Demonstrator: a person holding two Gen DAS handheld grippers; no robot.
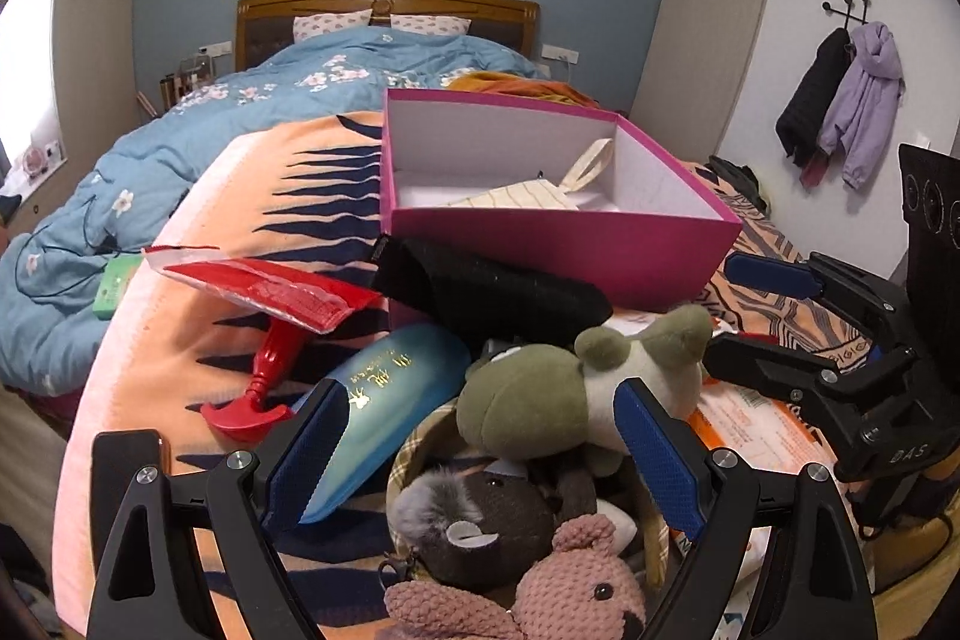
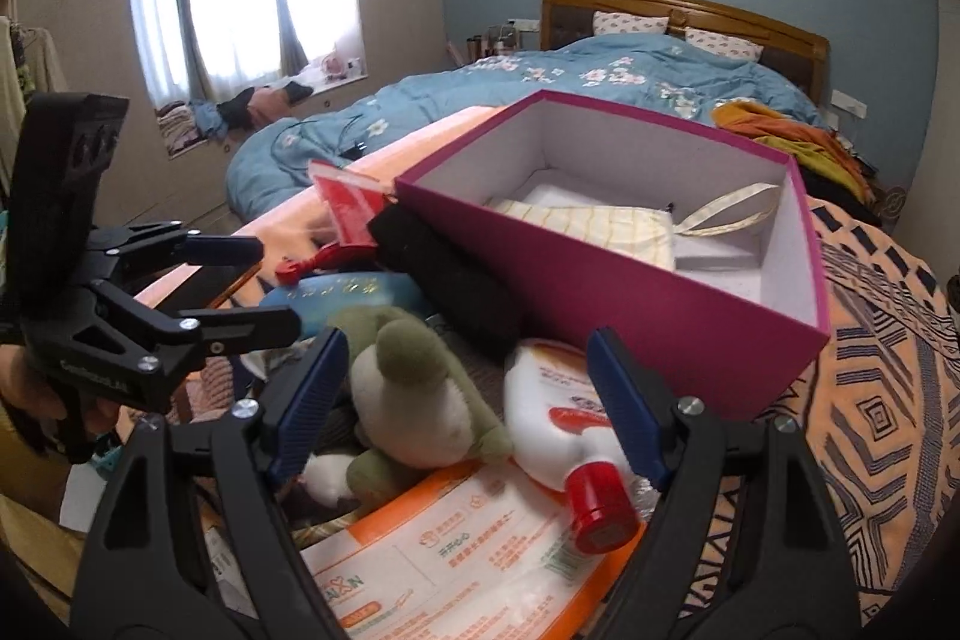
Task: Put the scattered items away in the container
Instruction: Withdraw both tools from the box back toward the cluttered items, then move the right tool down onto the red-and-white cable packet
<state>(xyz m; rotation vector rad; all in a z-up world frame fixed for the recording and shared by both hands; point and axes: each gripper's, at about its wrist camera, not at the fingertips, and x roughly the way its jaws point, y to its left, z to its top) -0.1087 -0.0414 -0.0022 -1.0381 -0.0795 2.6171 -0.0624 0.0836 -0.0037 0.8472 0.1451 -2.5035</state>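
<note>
1. While both grippers hover over the pile, nothing is held: left gripper (image 1: 474, 451) has its jaws wide, straddling the green plush (image 1: 540, 400) without the pads pressing on it; right gripper (image 2: 468, 400) is wide too, with the white lotion bottle (image 2: 558, 418) between its jaws, untouched as far as I can tell.
2. Landmark is the pink box (image 1: 558, 244): open top, sitting on the orange patterned blanket (image 1: 198, 328). Only a striped cloth pouch (image 1: 522, 199) lies inside it.
3. Everything else is heaped just in front of the pink box's near wall: black roll (image 1: 492, 292) touching that wall, red packet (image 1: 264, 289) and red toy hammer (image 1: 258, 394) to its front left, blue glossy case (image 1: 384, 400) in front, plush beyond that.
4. Nearer still from the box: a grey furry toy (image 1: 480, 526) and pink knitted toy (image 1: 576, 592), piled in a plaid cloth basket (image 1: 420, 436). An orange-edged packet (image 2: 456, 550) lies under the bottle.
5. Step in hand, my read: approach and pick selection, early in the task, most items still out.
6. Next move calls for each gripper to drop a little, close on its target, lift clear of the pile, then carry over the near wall and release inside.
7. Risk: the plush is soft and tangled with neighbours, so it may drag others up.
</note>
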